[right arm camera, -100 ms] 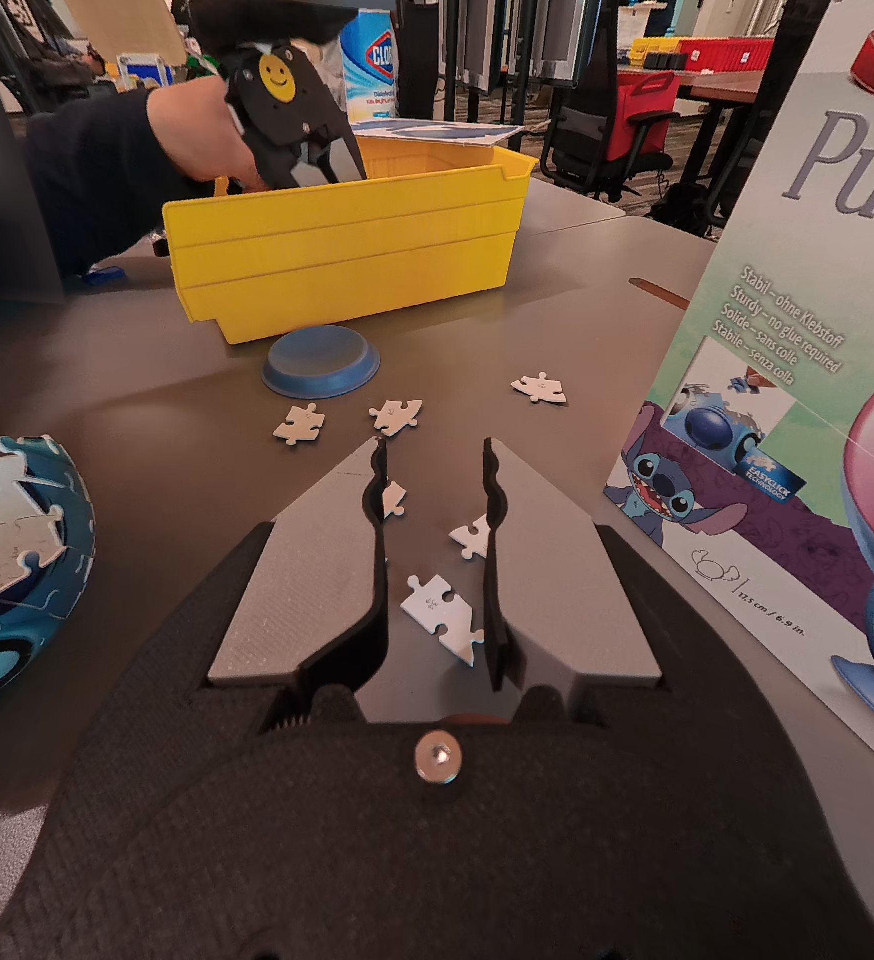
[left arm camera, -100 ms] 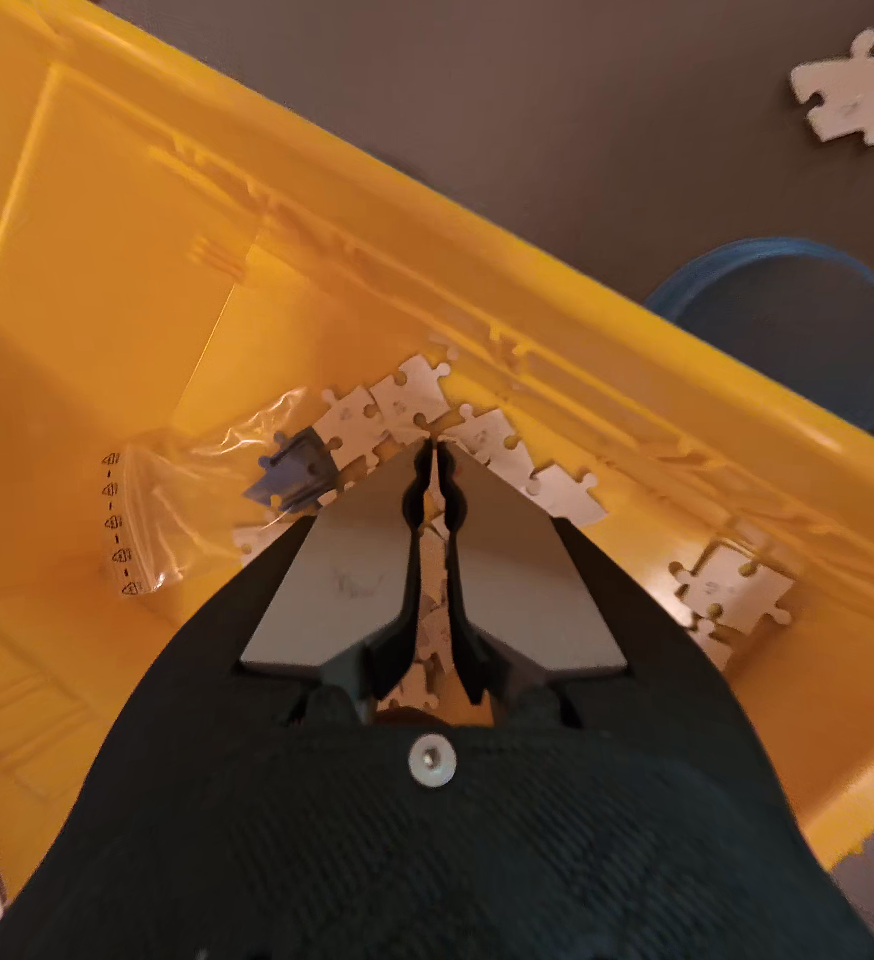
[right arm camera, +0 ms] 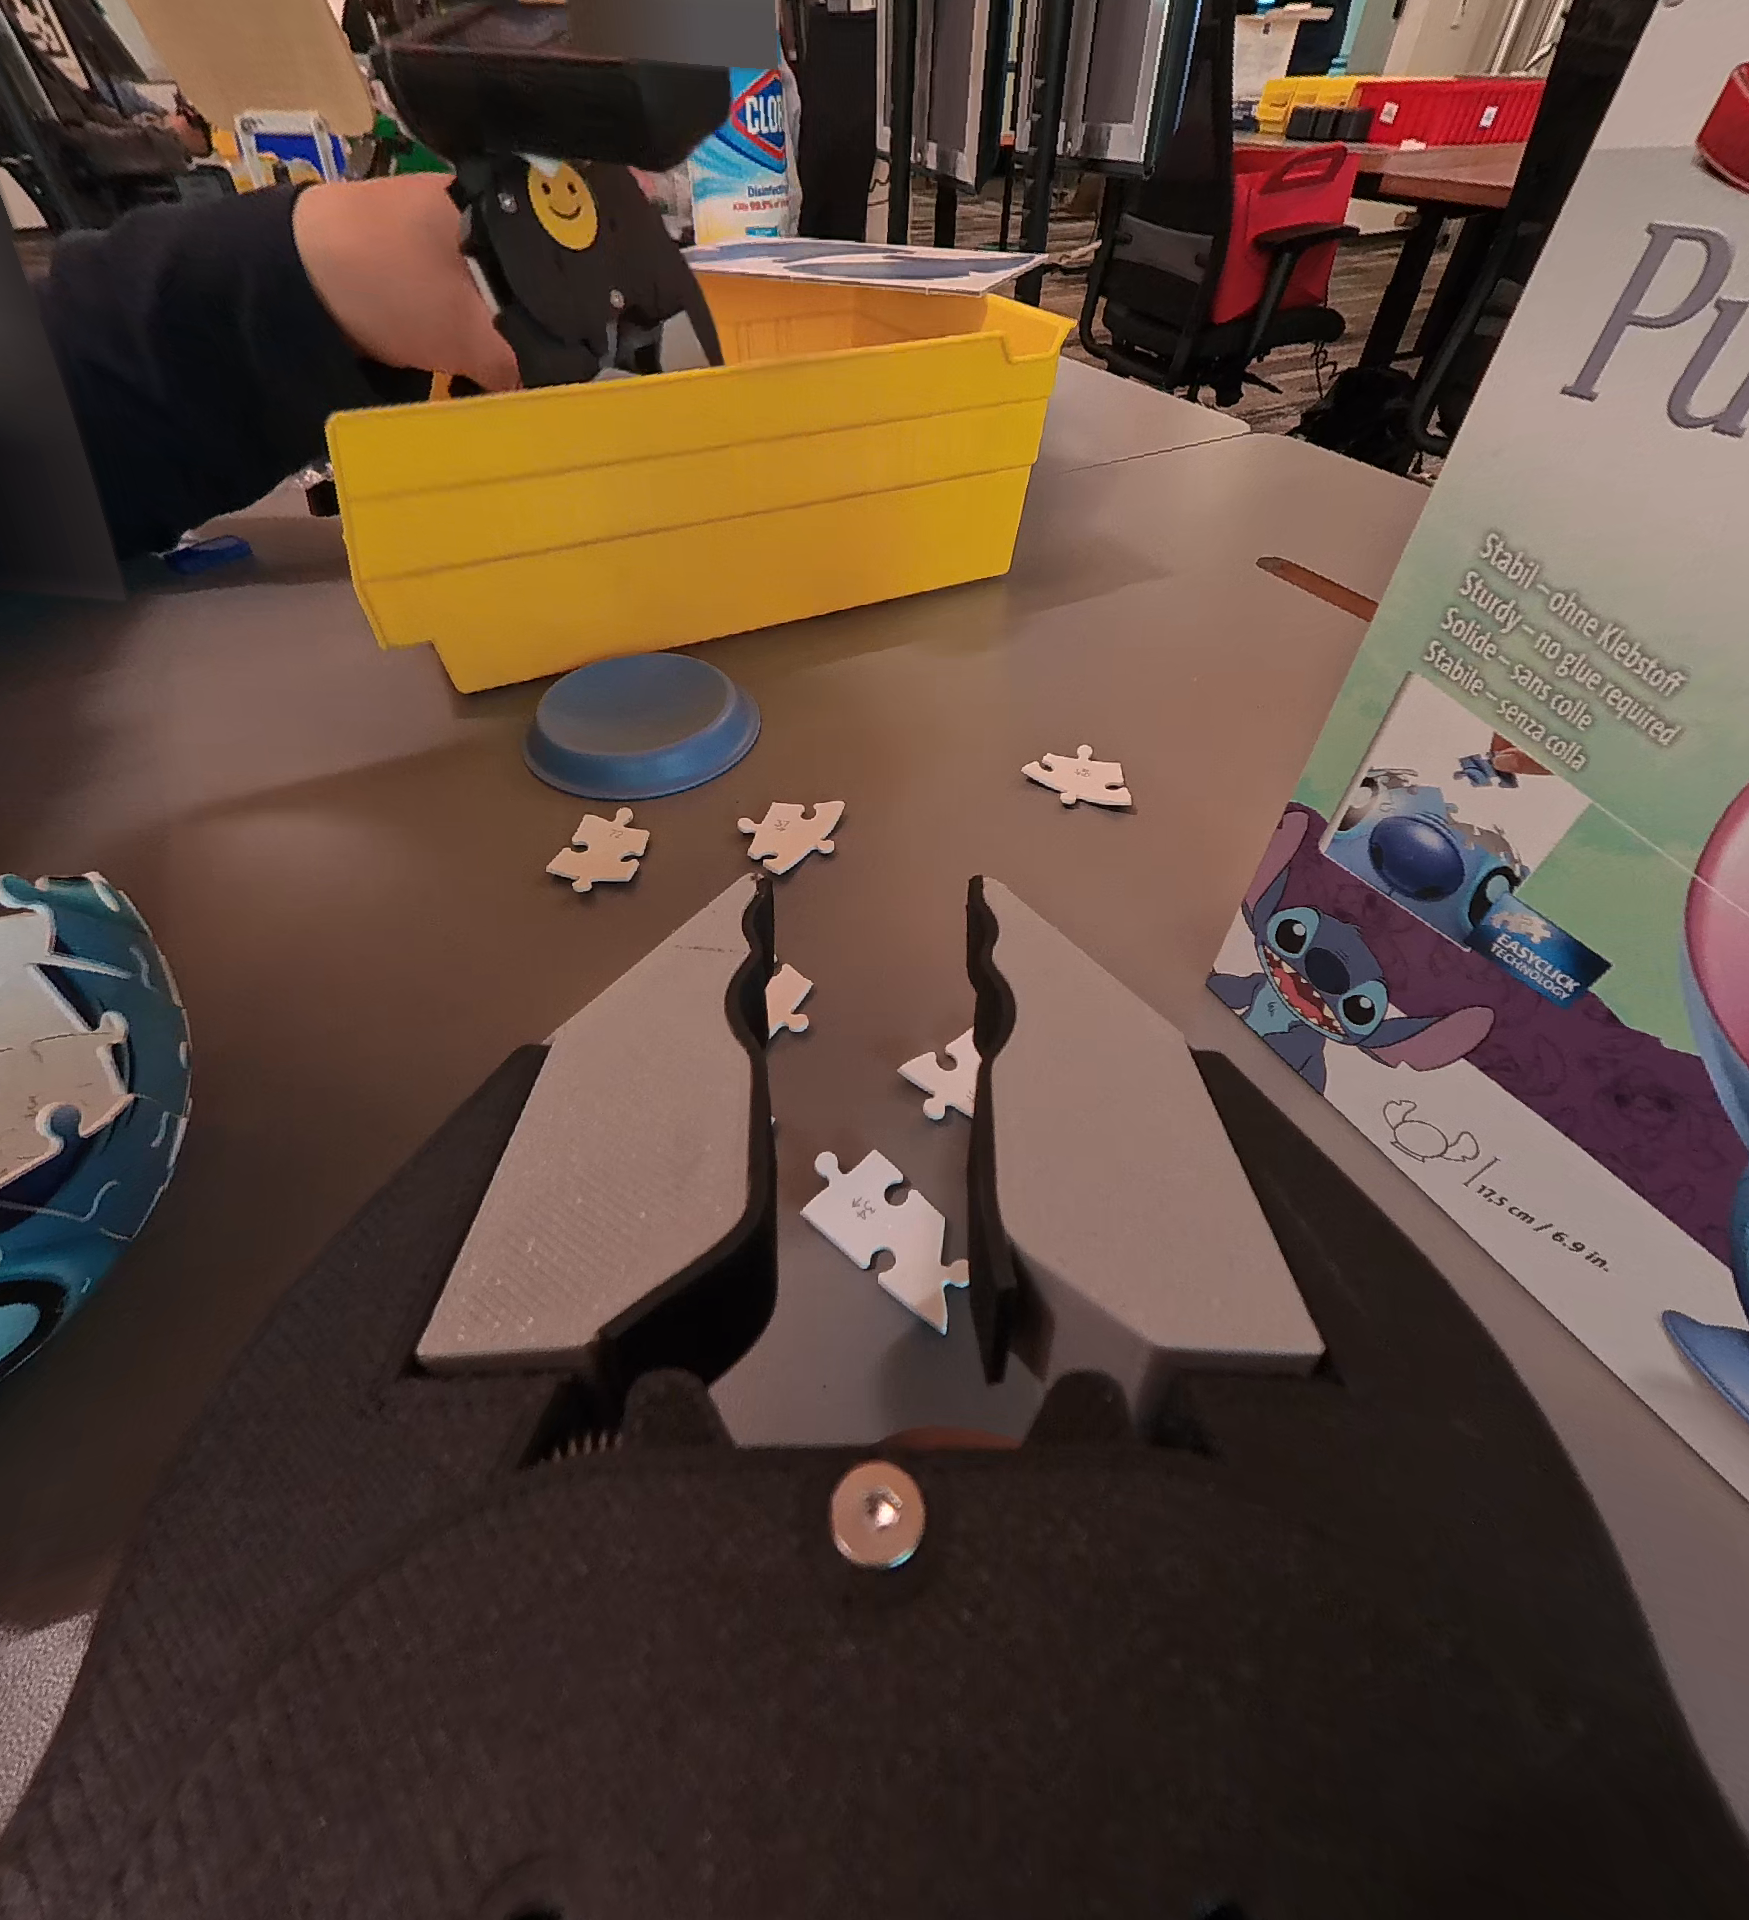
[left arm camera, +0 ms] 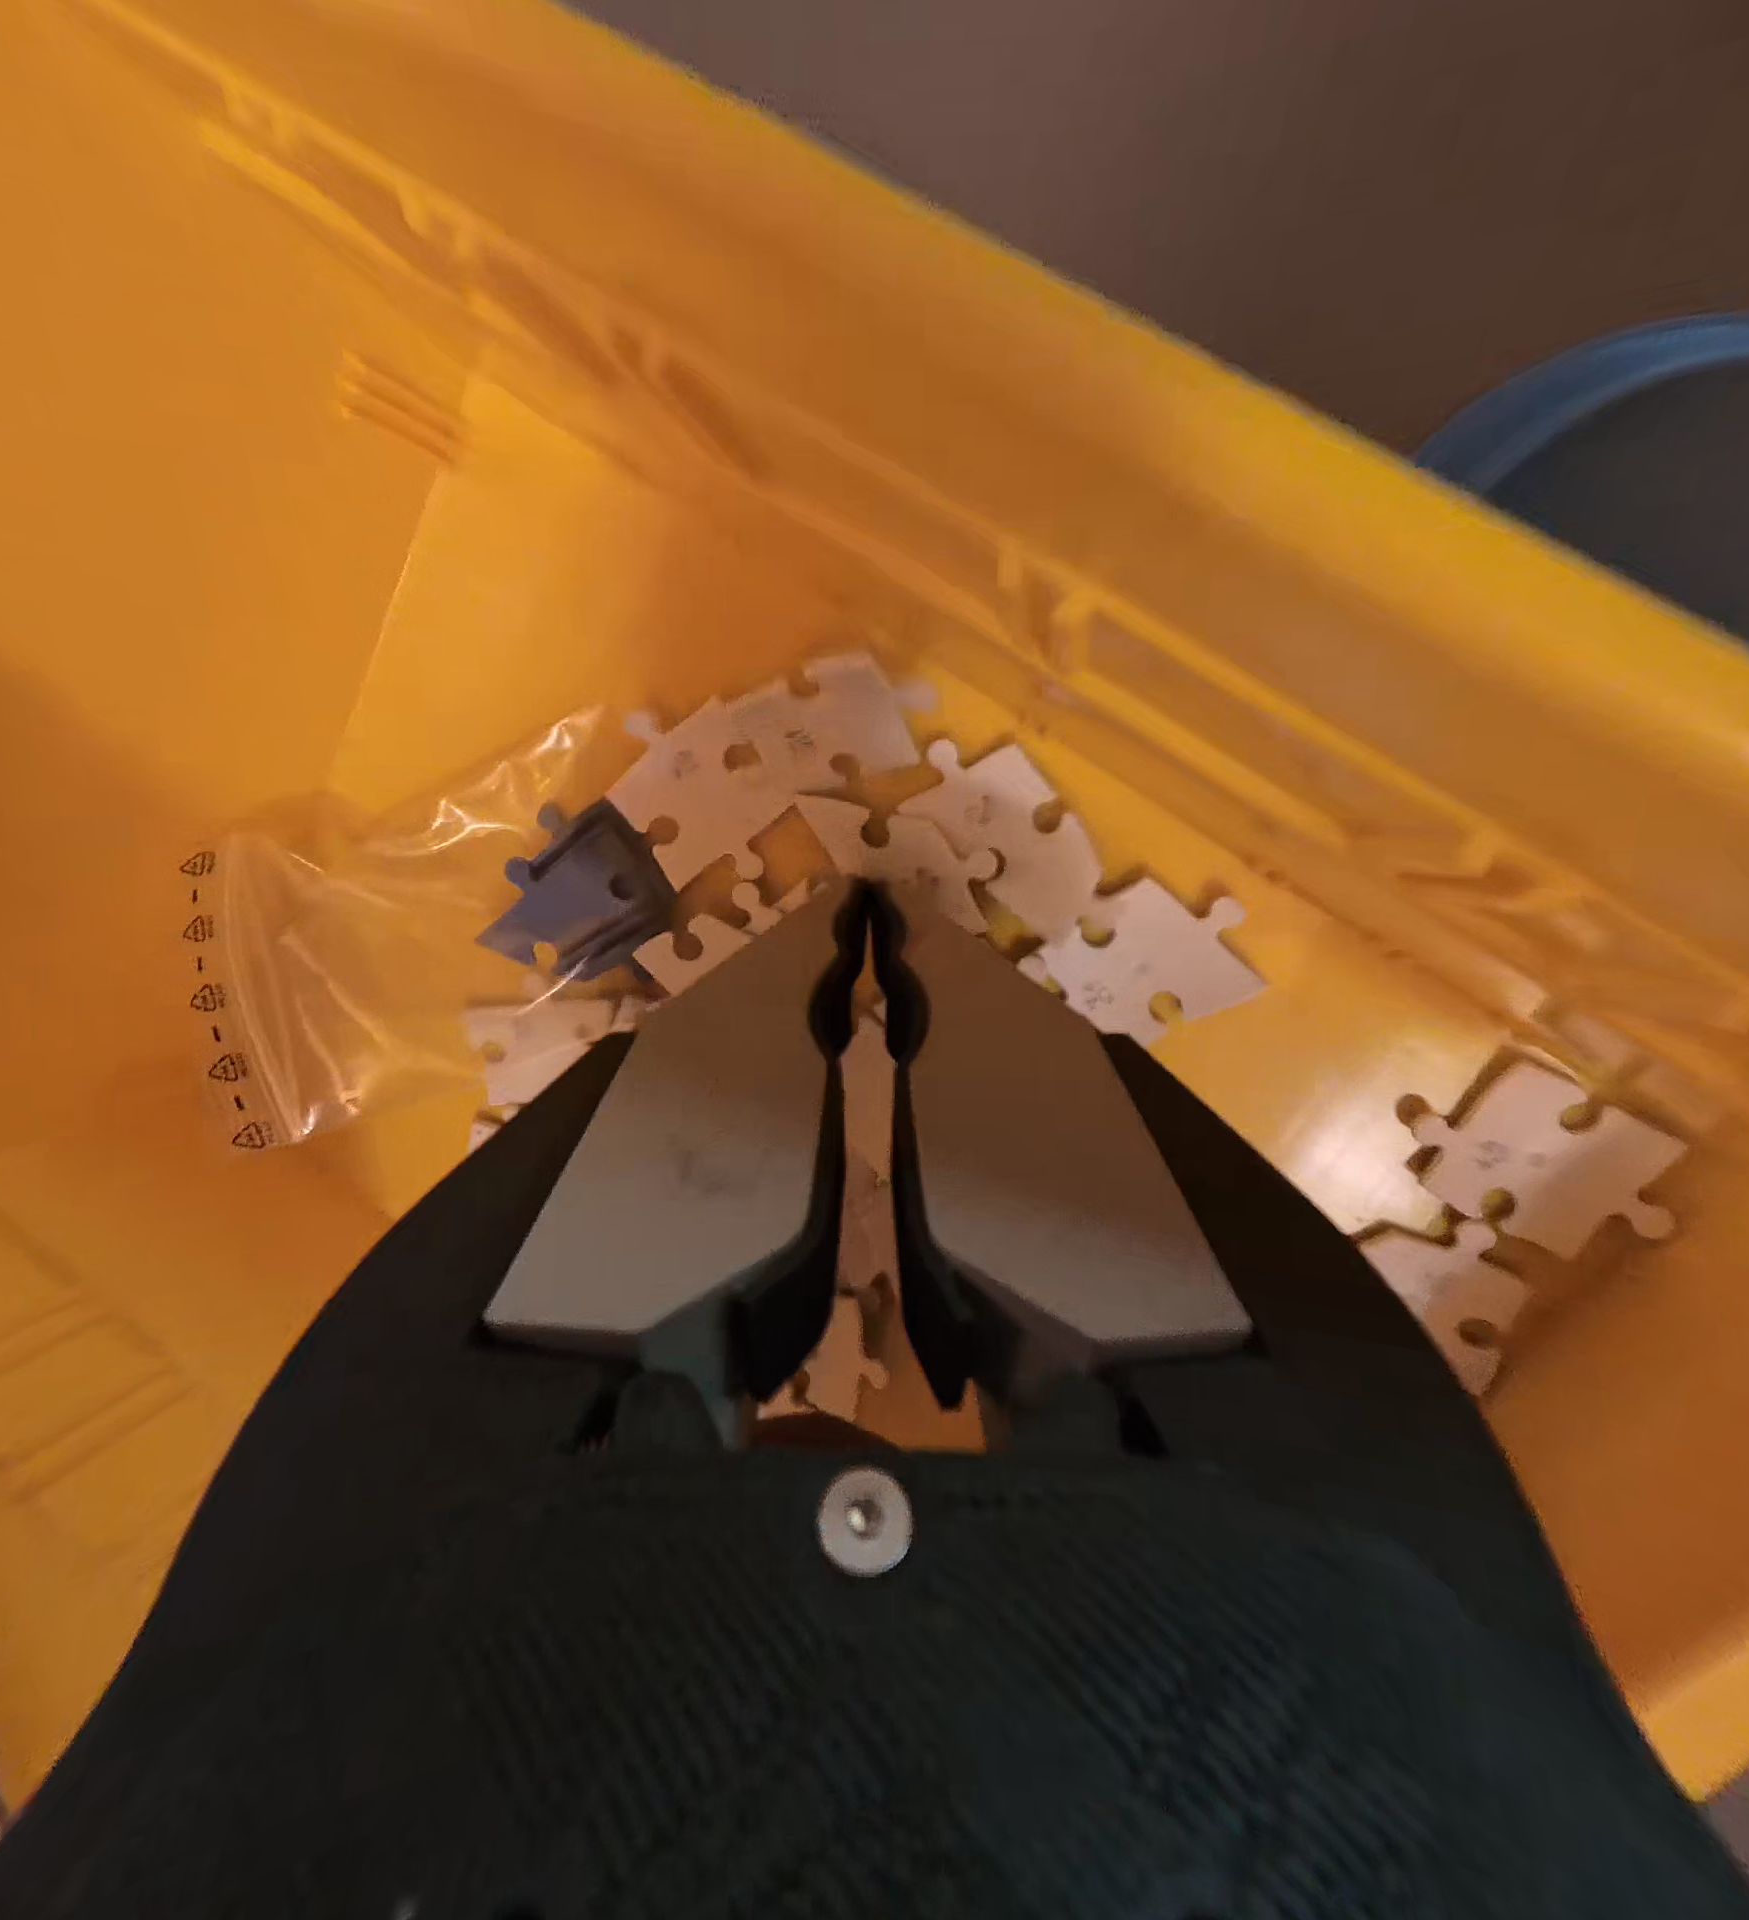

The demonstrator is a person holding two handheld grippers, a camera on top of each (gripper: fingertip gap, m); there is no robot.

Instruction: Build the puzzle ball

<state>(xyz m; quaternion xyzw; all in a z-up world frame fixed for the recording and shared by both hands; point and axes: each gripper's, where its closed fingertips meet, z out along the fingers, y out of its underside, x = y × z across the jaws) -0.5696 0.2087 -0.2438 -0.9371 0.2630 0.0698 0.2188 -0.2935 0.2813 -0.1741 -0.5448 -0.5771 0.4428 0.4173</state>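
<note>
My left gripper is inside the yellow bin, its jaws closed on the edge of a white puzzle piece at the top of a pile of white-backed pieces. A clear plastic bag lies beside the pile. My right gripper is open and empty, low over the grey table. Loose white pieces lie on the table between and beyond its fingers. The partly built blue puzzle ball sits at the left edge of the right wrist view.
The bin stands at the back of the table, with a person's arm and the left gripper's black body reaching into it. A blue round stand sits in front of it. The puzzle box stands upright on the right. The tips of one gripper are about 30 cm away from the tips of the other.
The left wrist view has shifted slightly inside the bin, with motion blur; its jaws stay closed. The right gripper has not moved.
</note>
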